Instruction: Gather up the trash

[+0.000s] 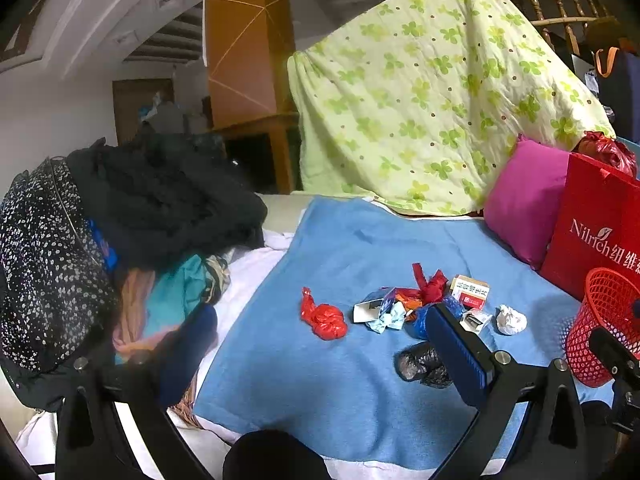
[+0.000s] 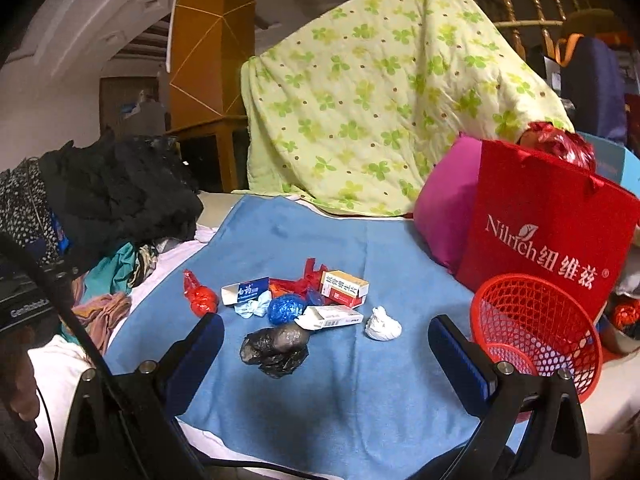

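Left wrist view: left gripper spread wide, holding nothing, hovering over blue towel spread on a bed. Trash clustered on the towel's right half: red bag knotted, nearest the left edge; opened white carton; pale tissue; red wrapper toward the far edge; orange-and-white box; blue bag partly behind the right finger; black bag closest to the near edge; white wad toward the right edge. Red basket at the right edge, upright, beside red tote. Pink pillow at the far right corner; green quilt draped behind; dark clothes pile off the left edge. Right wrist view: right gripper likewise spread wide, empty, black bag lying between its fingers and apart from both. Beyond it blue bag, flat white carton, orange-and-white box, red bag, white wad. Red basket just beside the right finger, contents not discernible; tote directly behind it.
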{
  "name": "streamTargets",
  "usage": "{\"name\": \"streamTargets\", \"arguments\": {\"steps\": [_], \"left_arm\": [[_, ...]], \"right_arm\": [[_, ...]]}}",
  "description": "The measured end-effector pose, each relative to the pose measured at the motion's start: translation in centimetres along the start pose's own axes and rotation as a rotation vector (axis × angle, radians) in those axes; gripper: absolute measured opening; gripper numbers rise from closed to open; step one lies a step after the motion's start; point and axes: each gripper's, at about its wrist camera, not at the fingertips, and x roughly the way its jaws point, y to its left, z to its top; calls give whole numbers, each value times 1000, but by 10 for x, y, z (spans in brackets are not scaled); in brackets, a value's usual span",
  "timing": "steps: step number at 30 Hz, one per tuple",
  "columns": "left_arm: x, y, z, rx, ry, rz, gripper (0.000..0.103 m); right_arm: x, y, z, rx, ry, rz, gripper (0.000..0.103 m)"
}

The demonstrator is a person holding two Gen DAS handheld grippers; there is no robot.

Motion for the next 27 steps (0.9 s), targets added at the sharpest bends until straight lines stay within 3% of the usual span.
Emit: {"name": "streamTargets", "arguments": {"steps": [27], "left_arm": [[11,-1,-2,13,45,-4,103]], "right_arm": [[6,8,-4,14,34,18,103]]}}
